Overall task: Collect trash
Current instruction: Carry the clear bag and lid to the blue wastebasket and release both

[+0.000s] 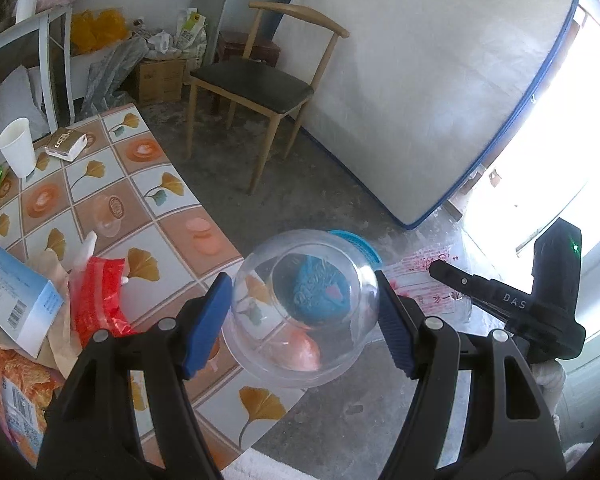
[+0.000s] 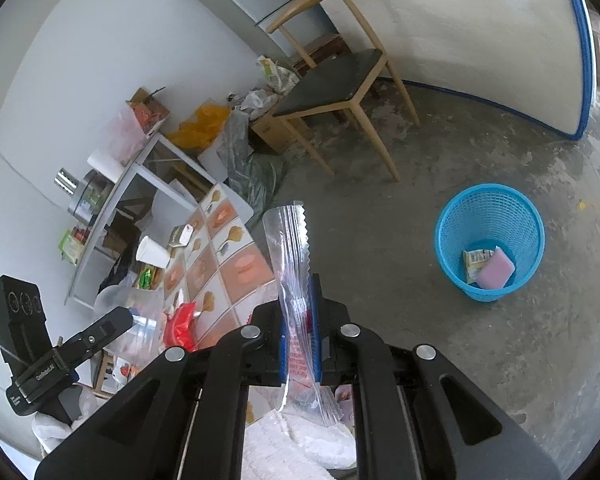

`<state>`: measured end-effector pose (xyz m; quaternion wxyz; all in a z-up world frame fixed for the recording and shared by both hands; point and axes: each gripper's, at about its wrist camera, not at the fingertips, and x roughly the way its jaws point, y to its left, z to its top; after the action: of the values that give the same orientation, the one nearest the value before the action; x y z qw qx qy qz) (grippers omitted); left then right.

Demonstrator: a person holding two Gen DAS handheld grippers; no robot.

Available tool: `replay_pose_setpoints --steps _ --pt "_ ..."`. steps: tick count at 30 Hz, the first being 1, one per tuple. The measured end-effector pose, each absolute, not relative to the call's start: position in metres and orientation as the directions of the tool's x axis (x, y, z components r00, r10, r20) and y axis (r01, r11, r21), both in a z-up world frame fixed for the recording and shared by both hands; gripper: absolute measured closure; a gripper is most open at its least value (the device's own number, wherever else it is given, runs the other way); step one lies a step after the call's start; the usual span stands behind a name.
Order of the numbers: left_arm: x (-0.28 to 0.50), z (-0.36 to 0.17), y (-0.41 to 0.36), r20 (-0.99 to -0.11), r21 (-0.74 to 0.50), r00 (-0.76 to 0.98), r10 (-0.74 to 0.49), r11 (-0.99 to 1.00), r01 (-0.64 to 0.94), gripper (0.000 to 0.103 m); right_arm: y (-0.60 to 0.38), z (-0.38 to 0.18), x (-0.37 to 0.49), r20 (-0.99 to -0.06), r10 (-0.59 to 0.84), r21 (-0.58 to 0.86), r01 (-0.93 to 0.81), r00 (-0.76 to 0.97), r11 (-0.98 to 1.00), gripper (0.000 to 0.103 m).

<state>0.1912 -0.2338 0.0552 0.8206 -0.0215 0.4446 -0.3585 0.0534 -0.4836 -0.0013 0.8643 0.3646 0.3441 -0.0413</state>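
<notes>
You are mid-carry: both pieces of trash are lifted and headed for the round blue mesh plastic bin (image 2: 489, 240) on the concrete floor. The clear domed plastic lid (image 1: 304, 308) sits between the wide-spread blue pads of your left gripper (image 1: 304, 316), held above the table corner, with the bin's rim showing just beyond it. Your right gripper (image 2: 300, 332) is clamped nearly shut on a flat clear plastic wrapper (image 2: 294, 280), left of the bin. Next, I judge, bring each over the bin's mouth and let go.
</notes>
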Motion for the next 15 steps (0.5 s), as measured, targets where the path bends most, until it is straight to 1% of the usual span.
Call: replay_pose_setpoints --steps 11,15 --pt "0.206 0.05 -0.257 -0.737 -0.332 0.35 -0.579 0.76 0.559 0.036 -0.519 -0.023 0.068 -0.625 0.154 0.61 0.355 0.766 0.708 0.094" --pt "0.212 0.044 -0.275 -0.749 -0.342 0.308 -0.586 0.741 0.578 0.036 -0.534 -0.028 0.066 -0.645 0.087 0.57 0.402 0.759 0.716 0.094"
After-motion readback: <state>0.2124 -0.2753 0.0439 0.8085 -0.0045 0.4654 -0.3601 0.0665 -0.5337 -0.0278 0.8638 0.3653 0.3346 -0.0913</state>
